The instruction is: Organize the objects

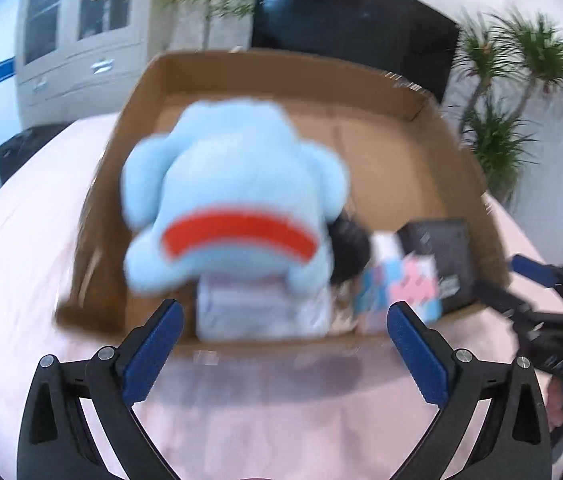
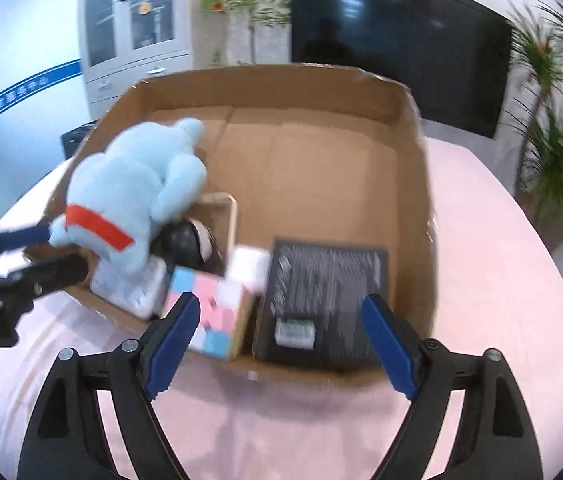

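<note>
Left wrist view: the left claw [image 1: 284, 338] hangs spread and empty, the blue plush [image 1: 233, 196] just ahead inside the cardboard box [image 1: 433, 152], perched on a white case [image 1: 257, 312]. The right claw [image 2: 281, 344] is spread too. Perched so, the plush may topple.

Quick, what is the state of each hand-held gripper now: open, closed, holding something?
Left hand-held gripper: open, holding nothing, in front of the blue plush toy.
Right hand-held gripper: open, holding nothing, in front of the cardboard box.

Both tools, left tool [image 1: 284, 316] & right tool [image 2: 280, 312]: black plastic arms, blue ribbed pads, silver pivot screws.
</note>
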A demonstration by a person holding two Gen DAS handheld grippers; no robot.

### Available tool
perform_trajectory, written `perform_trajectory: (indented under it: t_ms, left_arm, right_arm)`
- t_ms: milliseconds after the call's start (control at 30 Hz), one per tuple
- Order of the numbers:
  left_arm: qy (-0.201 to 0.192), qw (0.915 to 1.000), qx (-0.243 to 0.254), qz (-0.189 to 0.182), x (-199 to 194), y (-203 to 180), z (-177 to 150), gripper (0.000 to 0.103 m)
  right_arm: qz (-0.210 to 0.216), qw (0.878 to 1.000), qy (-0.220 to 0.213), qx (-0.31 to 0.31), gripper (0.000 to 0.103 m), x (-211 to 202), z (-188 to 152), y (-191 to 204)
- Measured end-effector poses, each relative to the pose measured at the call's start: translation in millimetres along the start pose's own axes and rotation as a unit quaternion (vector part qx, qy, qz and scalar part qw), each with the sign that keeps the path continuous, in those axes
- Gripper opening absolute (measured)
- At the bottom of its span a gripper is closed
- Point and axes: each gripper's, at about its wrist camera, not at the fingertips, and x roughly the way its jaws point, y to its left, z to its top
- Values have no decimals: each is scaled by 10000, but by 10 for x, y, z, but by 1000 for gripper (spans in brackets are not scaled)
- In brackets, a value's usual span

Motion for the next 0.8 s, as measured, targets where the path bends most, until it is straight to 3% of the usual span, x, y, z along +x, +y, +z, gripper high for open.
perform_trajectory:
  t_ms: [100,233,433,533,700,800]
  left_arm:
    - [16,9998,-138,131,-7,56,-261,103]
    - [5,9993,36,365,-76,4,-532,103]
    - [-29,9989,250,385,-343,-94,-804,102]
    - [-100,9974,367,605,-411,-121,-936,103]
    - [-168,9969,320,693,-484,-162,-1079,103]
    - [-419,9962,420,635,-576,-224,-1111,103]
  right_arm:
    - [-123,9997,79,215,83,-22,-173,-59]
    - [-238,9985,138,482,85,-92,-363,-122]
    - [-213,9976,150,644,102,-245,-670,-114]
    - [-260,9980,153,564,102,-294,-799,-59]
    - [-261,9972,125,687,102,-359,-957,-84]
    - [-334,9964,15,774,102,-429,-977,-144]
